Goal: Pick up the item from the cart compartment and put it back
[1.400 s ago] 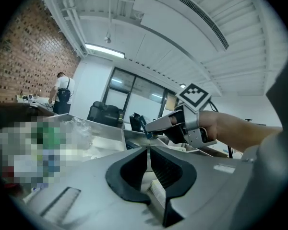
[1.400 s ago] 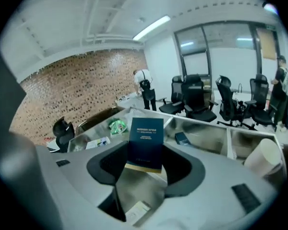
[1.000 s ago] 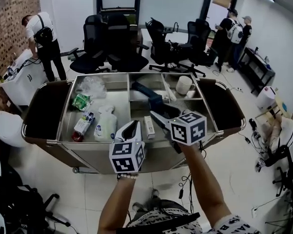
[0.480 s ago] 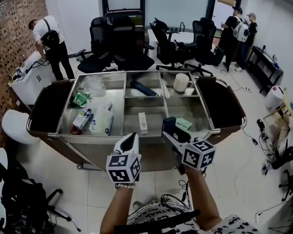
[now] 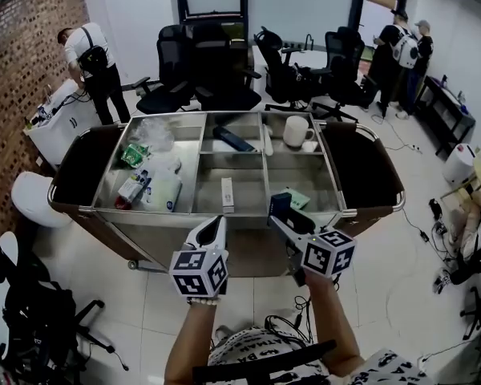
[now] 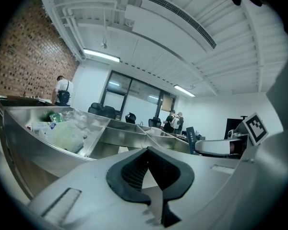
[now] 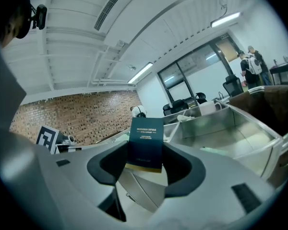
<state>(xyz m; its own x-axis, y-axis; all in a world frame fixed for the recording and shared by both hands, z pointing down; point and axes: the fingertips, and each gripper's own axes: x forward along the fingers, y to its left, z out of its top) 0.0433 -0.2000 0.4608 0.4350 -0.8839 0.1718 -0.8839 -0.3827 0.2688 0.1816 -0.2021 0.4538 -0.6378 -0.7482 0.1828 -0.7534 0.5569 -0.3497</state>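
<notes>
A steel cart (image 5: 184, 213) with several open compartments stands in front of me. My right gripper (image 5: 280, 208) hovers just over the cart's near rim, at the front right compartment. It is shut on a small dark blue box (image 5: 278, 203). In the right gripper view the dark blue box (image 7: 145, 142) stands upright between the black pads, and the right gripper (image 7: 145, 163) points along the cart. My left gripper (image 5: 212, 231) hangs shut and empty in front of the near rim. In the left gripper view the left gripper (image 6: 149, 174) has nothing in it.
A white carton (image 5: 227, 195) lies in the middle compartment and a green packet (image 5: 301, 200) in the front right one. A mug (image 5: 297, 131) sits at the back right, bottles and bags (image 5: 148, 187) at the left. Office chairs (image 5: 216, 79) stand behind. One person (image 5: 92, 54) is at the far left and two people (image 5: 405, 42) at the far right.
My right gripper has drawn back from over the cart's middle to the near rim, still holding the dark blue box. The left gripper has barely moved.
</notes>
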